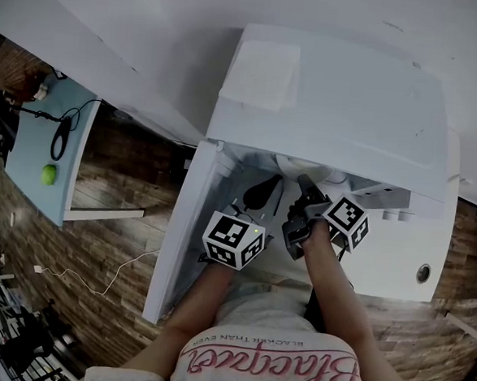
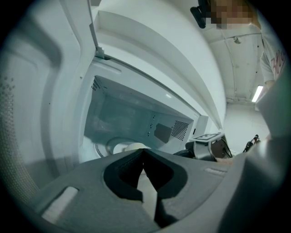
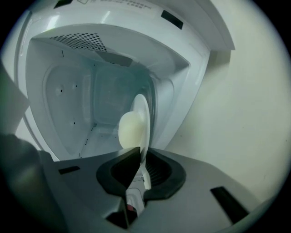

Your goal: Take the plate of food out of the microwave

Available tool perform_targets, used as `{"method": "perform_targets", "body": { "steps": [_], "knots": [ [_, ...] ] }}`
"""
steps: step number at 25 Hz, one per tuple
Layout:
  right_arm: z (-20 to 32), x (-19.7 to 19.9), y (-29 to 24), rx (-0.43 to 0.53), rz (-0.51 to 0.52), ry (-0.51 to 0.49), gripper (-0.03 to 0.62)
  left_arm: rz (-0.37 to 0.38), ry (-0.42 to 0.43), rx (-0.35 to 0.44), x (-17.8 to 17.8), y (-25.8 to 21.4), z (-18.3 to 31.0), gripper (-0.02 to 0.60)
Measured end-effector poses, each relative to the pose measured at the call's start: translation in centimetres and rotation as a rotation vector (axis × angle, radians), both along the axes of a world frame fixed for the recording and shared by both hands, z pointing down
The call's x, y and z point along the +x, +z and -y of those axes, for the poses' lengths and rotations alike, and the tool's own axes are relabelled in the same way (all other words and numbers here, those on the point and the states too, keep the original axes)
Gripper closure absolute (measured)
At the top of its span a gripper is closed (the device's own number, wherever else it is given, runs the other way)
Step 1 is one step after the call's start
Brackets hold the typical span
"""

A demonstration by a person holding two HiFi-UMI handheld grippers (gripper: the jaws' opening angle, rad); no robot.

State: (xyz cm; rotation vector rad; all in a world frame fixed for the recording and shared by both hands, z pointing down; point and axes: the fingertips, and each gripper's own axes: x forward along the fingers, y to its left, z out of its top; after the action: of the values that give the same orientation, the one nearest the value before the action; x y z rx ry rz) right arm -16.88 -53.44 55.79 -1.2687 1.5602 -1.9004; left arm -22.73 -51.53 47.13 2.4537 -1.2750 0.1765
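Observation:
The white microwave (image 1: 335, 95) stands open, its door (image 1: 183, 231) swung out to the left. In the right gripper view a white plate (image 3: 142, 113) shows edge-on inside the cavity, with a pale round piece of food (image 3: 129, 129) on it. My right gripper (image 3: 139, 152) is shut on the plate's near rim. My left gripper (image 2: 143, 151) hangs in front of the cavity with its tips together and nothing between them. From its view the food (image 2: 136, 146) shows just past the jaws, and the right gripper's marker cube (image 2: 207, 144) sits to the right. Both grippers (image 1: 258, 197) (image 1: 304, 190) reach into the opening.
A folded white sheet (image 1: 261, 73) lies on the microwave's top. A pale blue table (image 1: 38, 147) at the left carries a green ball (image 1: 49, 174) and a black cable. A white cable (image 1: 94, 277) trails over the wooden floor. A white wall is behind the microwave.

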Motion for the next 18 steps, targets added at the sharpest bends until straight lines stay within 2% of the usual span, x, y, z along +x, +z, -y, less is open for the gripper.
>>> {"method": "perform_targets", "body": {
  "steps": [12, 18],
  "knots": [
    [-1.0, 0.5, -1.1, 0.079, 0.065, -0.033, 0.569, -0.024, -0.018, -0.026, 0.2, 0.6, -0.8, 0.577],
    [-1.4, 0.8, -1.1, 0.123, 0.136, -0.028, 0.571, -0.036, -0.058, -0.014, -0.2, 0.5, -2.0, 0.577]
  ]
}}
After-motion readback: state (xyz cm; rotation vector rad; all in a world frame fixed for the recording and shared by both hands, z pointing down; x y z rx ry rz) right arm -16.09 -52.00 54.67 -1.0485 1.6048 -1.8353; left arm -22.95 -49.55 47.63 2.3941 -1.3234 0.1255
